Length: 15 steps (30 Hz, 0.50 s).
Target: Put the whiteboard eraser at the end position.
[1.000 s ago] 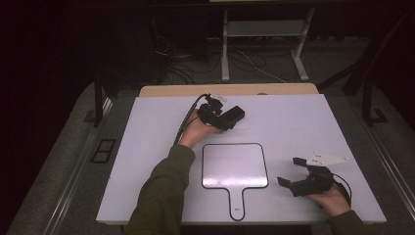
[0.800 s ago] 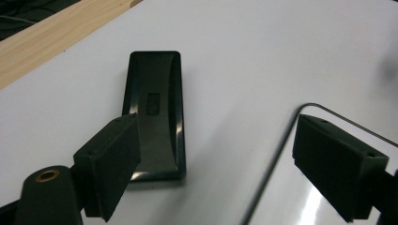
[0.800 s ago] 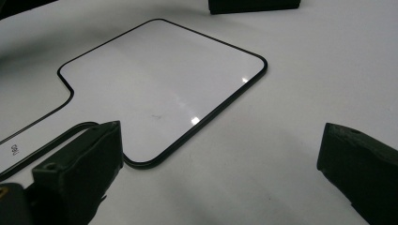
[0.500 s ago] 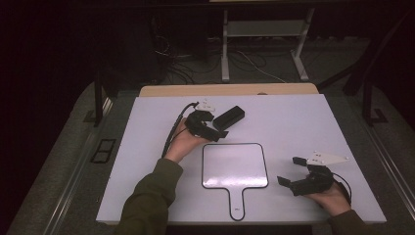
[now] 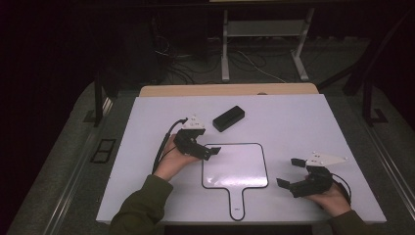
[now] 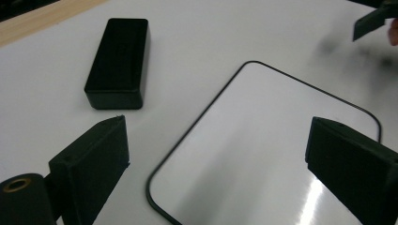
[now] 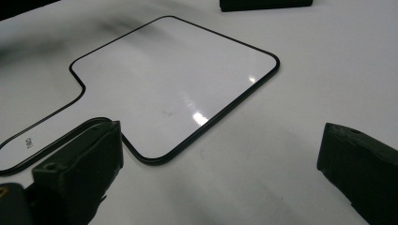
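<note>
A black rectangular block [image 5: 228,118] [image 6: 117,58] lies flat on the white table [image 5: 303,122], past the far left corner of a paddle-shaped whiteboard [image 5: 240,169] [image 6: 263,140] [image 7: 173,79] with a thin black rim. My left gripper [image 5: 209,148] [image 6: 220,154] hovers over that corner, a short way nearer than the block. It is open, its jaws have just been opening, and nothing is between them. My right gripper [image 5: 289,172] [image 7: 220,159] rests open and holding nothing at the whiteboard's right edge.
The whiteboard's handle [image 5: 236,203] points toward the table's near edge. A wooden strip [image 5: 230,90] runs along the far edge. Beyond it, on the dark floor, are cables and a metal stand [image 5: 264,29].
My left gripper has let go of the black block and drawn back toward the near left, jaws spreading. The block stays where it lay. The right gripper has not moved.
</note>
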### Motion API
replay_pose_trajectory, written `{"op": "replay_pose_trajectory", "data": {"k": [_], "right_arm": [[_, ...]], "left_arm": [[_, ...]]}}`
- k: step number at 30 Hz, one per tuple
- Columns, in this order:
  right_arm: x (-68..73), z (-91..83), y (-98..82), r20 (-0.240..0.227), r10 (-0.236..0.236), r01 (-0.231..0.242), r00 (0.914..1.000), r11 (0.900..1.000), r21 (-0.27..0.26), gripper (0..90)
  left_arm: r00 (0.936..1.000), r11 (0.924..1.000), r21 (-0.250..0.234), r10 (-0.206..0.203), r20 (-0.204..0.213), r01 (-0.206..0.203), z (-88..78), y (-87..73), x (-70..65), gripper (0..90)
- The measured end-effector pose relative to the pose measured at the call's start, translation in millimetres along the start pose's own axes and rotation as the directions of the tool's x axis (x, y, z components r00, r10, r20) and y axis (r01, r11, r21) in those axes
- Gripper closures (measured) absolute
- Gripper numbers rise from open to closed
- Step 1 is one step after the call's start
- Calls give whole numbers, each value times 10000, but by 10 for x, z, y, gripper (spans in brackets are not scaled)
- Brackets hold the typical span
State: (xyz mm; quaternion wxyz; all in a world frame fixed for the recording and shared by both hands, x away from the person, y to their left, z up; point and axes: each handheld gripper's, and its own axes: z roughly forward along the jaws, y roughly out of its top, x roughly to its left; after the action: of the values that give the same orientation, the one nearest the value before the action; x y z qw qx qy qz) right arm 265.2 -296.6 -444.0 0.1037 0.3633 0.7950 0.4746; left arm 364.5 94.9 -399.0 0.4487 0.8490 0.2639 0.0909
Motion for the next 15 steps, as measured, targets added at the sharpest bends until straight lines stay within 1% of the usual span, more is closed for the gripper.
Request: {"op": "replay_pose_trajectory", "data": {"k": [2,4,12,14,15], "right_arm": [[6,-3,0,22,11,-11,10000,10000,-55,0],[14,-12,-2,52,24,-24,10000,10000,-40,0],[12,-19,-2,125,-6,6,9999,10000,-62,0],[14,-18,-3,137,-25,26,9999,10000,-64,0],[15,-20,-3,146,-35,36,9999,10000,-64,0]], "left_arm": [[10000,9999,-158,36,-45,-37,-54,-60,-41,37],[9999,9995,-288,-87,-122,83,-107,-119,-84,11],[9996,9956,-928,-178,-240,155,-329,-389,-213,0],[9994,9955,-918,-249,-261,224,-370,-444,-231,0],[9991,9947,-988,-310,-290,280,-391,-477,-243,0]]}}
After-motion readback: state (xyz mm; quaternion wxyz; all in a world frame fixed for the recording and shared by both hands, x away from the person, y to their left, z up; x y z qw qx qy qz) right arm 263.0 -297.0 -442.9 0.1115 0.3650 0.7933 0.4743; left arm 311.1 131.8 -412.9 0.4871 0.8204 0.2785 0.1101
